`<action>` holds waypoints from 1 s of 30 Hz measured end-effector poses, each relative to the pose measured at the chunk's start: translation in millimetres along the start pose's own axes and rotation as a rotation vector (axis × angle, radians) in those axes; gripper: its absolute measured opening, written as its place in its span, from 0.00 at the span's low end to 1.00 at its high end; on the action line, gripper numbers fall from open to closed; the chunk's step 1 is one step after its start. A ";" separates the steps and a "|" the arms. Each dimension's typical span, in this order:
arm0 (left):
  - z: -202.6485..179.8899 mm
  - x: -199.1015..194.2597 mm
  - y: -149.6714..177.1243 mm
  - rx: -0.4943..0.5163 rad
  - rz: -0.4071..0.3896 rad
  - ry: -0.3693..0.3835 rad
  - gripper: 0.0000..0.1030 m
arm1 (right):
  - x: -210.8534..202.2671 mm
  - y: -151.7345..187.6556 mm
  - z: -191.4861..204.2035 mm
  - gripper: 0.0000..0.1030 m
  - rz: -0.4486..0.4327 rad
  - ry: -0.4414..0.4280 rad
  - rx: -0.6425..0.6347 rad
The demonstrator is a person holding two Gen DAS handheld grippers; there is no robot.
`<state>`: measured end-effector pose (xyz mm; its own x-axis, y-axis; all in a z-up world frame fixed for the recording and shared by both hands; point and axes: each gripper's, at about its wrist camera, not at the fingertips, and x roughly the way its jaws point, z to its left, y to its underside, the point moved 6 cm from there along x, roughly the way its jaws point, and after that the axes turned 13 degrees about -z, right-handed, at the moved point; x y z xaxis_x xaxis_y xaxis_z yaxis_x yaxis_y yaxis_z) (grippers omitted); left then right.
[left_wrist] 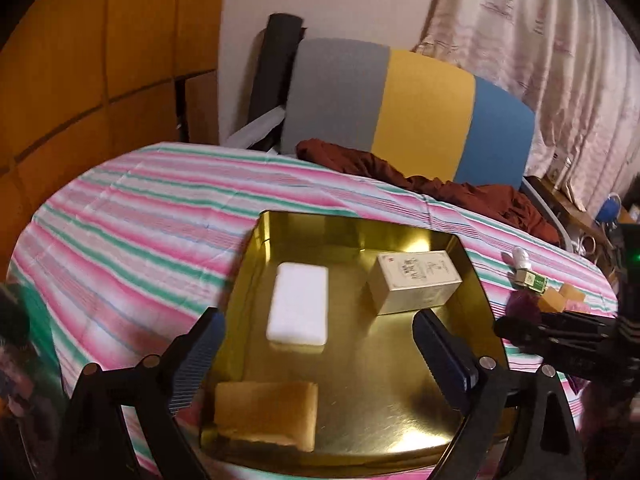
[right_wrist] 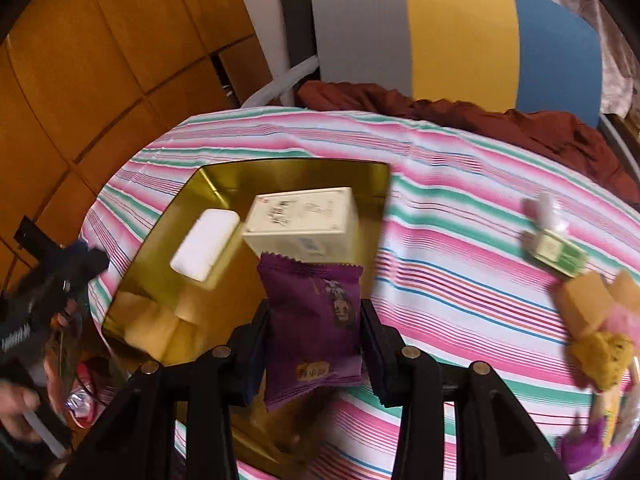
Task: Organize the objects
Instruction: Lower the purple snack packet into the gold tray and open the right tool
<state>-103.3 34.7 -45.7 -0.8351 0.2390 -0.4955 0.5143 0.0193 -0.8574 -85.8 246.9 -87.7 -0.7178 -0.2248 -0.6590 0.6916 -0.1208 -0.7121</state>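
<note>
Purple crinkly foil snack packet [right_wrist: 316, 320] sits pinched mid-body between my right gripper [right_wrist: 314, 320] fingers, above the near edge of the gold metal tray [right_wrist: 288, 172]. It looks light, soft and slippery, so I'd grip its middle. My left gripper [left_wrist: 316, 344] is spread, empty.

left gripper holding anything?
No. The left gripper stands open and empty above the gold tray.

Striped tablecloth [left_wrist: 132, 216] — bearing a gold tray [left_wrist: 360, 360], green box [right_wrist: 560, 254], maroon cloth [left_wrist: 460, 188].
</note>
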 end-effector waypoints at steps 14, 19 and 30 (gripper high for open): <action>18.8 6.3 20.9 -0.085 0.080 0.037 0.98 | -2.7 16.5 18.5 0.78 -0.041 0.018 -0.002; 2.2 4.6 19.9 -0.061 0.073 0.073 1.00 | -26.7 25.6 -5.0 0.80 -0.082 0.062 0.035; -53.1 4.5 15.8 0.028 0.084 0.216 1.00 | -87.0 46.5 -89.8 0.80 -0.106 0.215 0.137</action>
<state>-88.6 87.6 -54.1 -0.7268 0.4410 -0.5266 0.5721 -0.0356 -0.8194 1.6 347.7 -85.2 -0.7772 0.0051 -0.6292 0.6054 -0.2661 -0.7501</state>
